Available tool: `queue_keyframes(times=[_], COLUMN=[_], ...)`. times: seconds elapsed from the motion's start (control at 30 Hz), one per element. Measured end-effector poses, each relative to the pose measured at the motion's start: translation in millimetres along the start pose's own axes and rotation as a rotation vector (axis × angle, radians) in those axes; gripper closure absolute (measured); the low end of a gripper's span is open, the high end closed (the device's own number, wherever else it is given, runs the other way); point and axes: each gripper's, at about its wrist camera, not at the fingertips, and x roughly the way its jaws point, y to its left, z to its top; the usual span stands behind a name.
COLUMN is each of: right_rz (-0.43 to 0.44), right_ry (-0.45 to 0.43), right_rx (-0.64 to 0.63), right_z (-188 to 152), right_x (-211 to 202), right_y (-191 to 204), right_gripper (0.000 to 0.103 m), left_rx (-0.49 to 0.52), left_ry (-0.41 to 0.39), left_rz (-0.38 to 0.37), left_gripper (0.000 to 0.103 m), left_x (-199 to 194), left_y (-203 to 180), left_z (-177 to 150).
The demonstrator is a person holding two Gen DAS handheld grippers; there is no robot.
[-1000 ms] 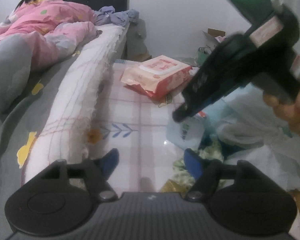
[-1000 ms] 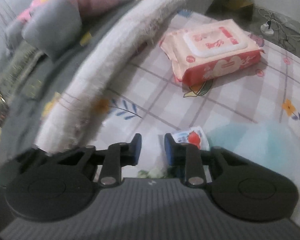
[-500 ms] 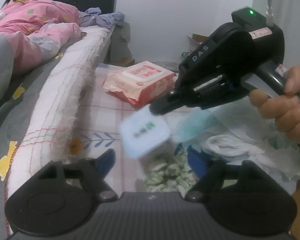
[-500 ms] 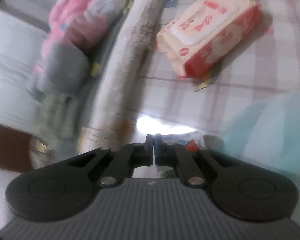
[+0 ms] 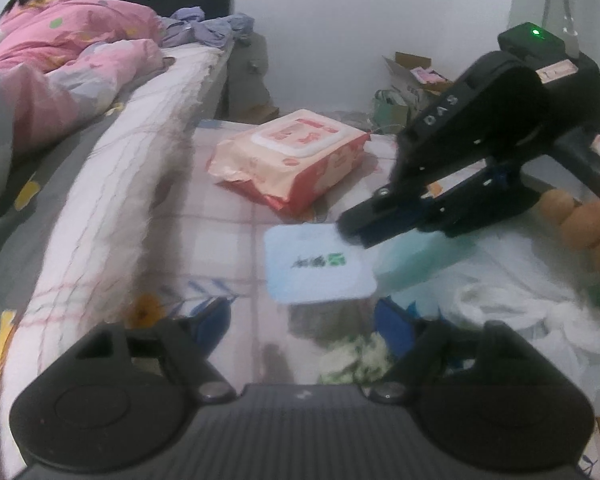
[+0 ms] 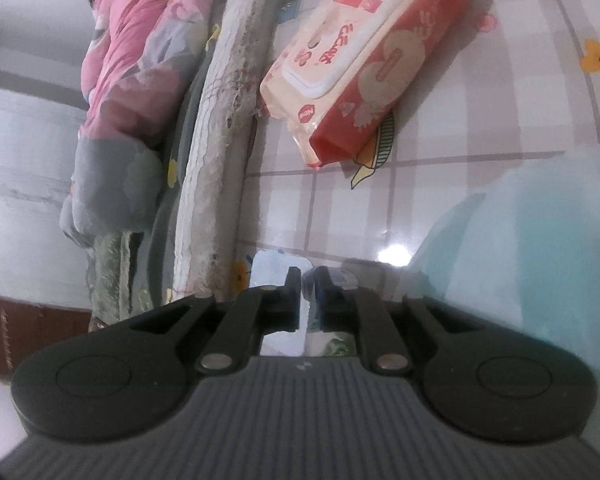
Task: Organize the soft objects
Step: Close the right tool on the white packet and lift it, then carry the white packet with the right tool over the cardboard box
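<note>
At the far left, a bed (image 5: 80, 184) with a grey sheet and pink quilt (image 5: 60, 64) runs beside a table (image 5: 220, 248) covered in a glossy checked, flower-printed cloth. The left gripper (image 5: 300, 322) hovers low over this table with its blue-padded fingers (image 5: 212, 320) standing wide apart and nothing between them.

Toward the back, a large pink wet-wipe pack (image 5: 288, 160) lies flat on the table. It looks soft but full, so it would likely sag if lifted by one end; a hold across its narrow middle seems safest, and its film wrapper may be slippery.

In the middle, a small pale-blue tissue pack (image 5: 318, 266) hangs above the table, pinched at its upper right corner by the right gripper (image 5: 350, 228), whose fingers are closed on it. The pack appears light and squashy, so a corner pinch carries it, though it will probably swing and could slip out of so small a bite.

Further right lie a teal soft pack (image 5: 416, 258), a green-and-white crumpled cloth (image 5: 360, 356) near the left gripper, and loose white plastic bags (image 5: 512, 304), all light and limp.
</note>
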Motion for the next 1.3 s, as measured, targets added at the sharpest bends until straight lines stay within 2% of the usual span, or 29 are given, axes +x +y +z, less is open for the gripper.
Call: queue_keyframes(times=[0.1,0.17,0.43,0.63,0.87,1.1,1.3], right_rz=[0.005,0.005,-0.024,0.002,0.06,0.091,0.06], right_ry=[0.009,0.009,0.012,0.0,-0.065,-0.16,-0.273], right_rx=[0.011,0.011,-0.025,-0.037,-0.094,-0.085,-0.004], right_z=[1.7,2.6,-3.5,-14.3,-43.5,-99.8,-164.7], right_x=[6.4,8.8,12.5,-4.4,-59.5,-147.7,-234.7], right_y=[-2.1,-0.7,9.2,28.8,67.4,72.0,30.9], right_gripper=[0.092,0.091,0.09,0.09,0.09,0.09,0.09], left_rx=[0.021,0.024,-0.013,-0.012,0.011,0.061,0.139], left_ry=[0.0,0.006,-0.008,-0.053,-0.151,-0.202,-0.178], left_rz=[0.007,0.003,0.023,0.037,0.056,-0.063,-0.248], left_gripper=[0.029,0.038,0.039,0.039,0.039,0.039,0.039], left_x=[9.2,14.7,14.9,-18.4,-83.3,-143.3,-164.7], left_y=[-5.8,-8.0,-9.8,-13.0,-35.0,-79.8,-145.5], left_z=[6.6,10.1,15.5,22.6,33.6,34.5,25.4])
